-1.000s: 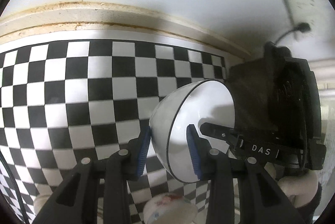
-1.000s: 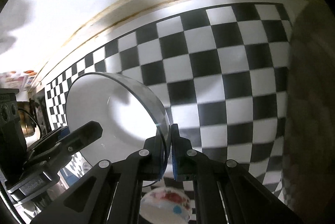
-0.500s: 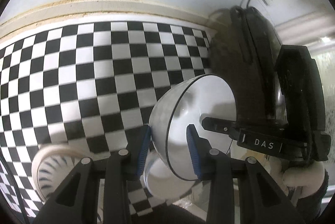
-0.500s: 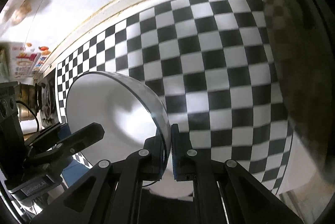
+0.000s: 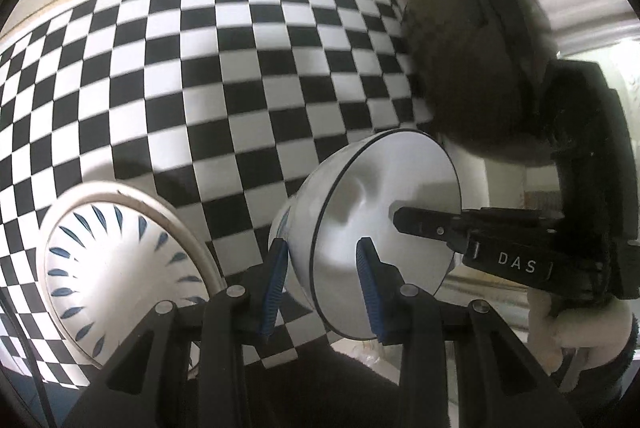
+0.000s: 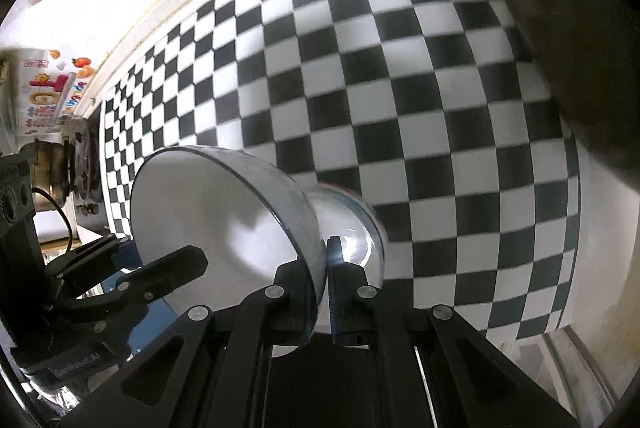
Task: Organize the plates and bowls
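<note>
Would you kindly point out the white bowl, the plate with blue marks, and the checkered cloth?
white bowl (image 5: 384,228): left wrist view, inner wall.
plate with blue marks (image 5: 120,268): left wrist view, centre of its face.
checkered cloth (image 6: 400,88): right wrist view, bare middle area.

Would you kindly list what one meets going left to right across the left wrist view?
White plate with blue leaf marks → white bowl with a thin dark rim → black right hand-held gripper.

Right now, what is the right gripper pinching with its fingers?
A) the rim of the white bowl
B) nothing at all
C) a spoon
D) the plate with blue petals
A: the right gripper has its fingers closed on the rim of the white bowl, one inside and one outside.
</note>
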Demonstrator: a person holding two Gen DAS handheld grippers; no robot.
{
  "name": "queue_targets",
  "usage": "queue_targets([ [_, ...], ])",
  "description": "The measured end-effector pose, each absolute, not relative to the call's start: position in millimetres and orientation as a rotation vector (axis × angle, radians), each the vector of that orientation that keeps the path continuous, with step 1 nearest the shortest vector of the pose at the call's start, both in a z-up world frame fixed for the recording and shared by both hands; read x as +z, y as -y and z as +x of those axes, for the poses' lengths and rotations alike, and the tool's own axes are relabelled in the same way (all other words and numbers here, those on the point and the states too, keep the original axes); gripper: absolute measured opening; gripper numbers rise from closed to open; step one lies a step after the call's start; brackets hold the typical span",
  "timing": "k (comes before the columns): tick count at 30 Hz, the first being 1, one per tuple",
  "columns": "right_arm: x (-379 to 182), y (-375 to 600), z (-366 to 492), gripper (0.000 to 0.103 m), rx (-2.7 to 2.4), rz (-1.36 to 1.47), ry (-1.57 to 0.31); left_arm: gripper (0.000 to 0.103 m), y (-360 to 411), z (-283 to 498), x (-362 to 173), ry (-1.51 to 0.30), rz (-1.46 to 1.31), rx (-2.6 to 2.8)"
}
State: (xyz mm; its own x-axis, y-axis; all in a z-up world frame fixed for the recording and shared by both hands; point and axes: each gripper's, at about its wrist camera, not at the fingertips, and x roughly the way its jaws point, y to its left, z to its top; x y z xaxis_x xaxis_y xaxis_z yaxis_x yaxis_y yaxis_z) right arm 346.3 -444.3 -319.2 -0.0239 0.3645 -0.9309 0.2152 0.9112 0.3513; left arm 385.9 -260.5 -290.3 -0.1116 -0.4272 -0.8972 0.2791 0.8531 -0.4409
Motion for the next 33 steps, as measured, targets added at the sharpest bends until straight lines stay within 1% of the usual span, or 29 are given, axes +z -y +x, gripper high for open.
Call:
queue_targets([
  [2, -328.5, 444.6, 339.0, 0.007, 0.121, 0.460, -1.623, 0.031, 265.4, 380.6, -297.2, -1.582, -0.085, -0.586],
  [4, -337.4, 443.9, 334.1, 0.008, 0.116, 0.453, -1.639, 0.026, 271.7, 375.7, -305.4, -1.592, -0.023, -0.558],
  [10, -359.7, 446.8, 323.1, 0.008, 0.106, 0.460, -1.672, 0.022, 281.3, 367.7, -321.3, -1.612, 0.066, -0.525],
  [19, -373.8, 448.4, 324.5, 0.008, 0.116, 0.474, -1.699, 0.022, 286.7, 364.3, -326.1, -1.607, 0.119, -0.491],
  [33, -374.9, 447.9, 329.0, 0.009, 0.139, 0.460, -1.715, 0.022, 294.5, 363.9, -330.8, -1.610, 0.184, -0.457],
])
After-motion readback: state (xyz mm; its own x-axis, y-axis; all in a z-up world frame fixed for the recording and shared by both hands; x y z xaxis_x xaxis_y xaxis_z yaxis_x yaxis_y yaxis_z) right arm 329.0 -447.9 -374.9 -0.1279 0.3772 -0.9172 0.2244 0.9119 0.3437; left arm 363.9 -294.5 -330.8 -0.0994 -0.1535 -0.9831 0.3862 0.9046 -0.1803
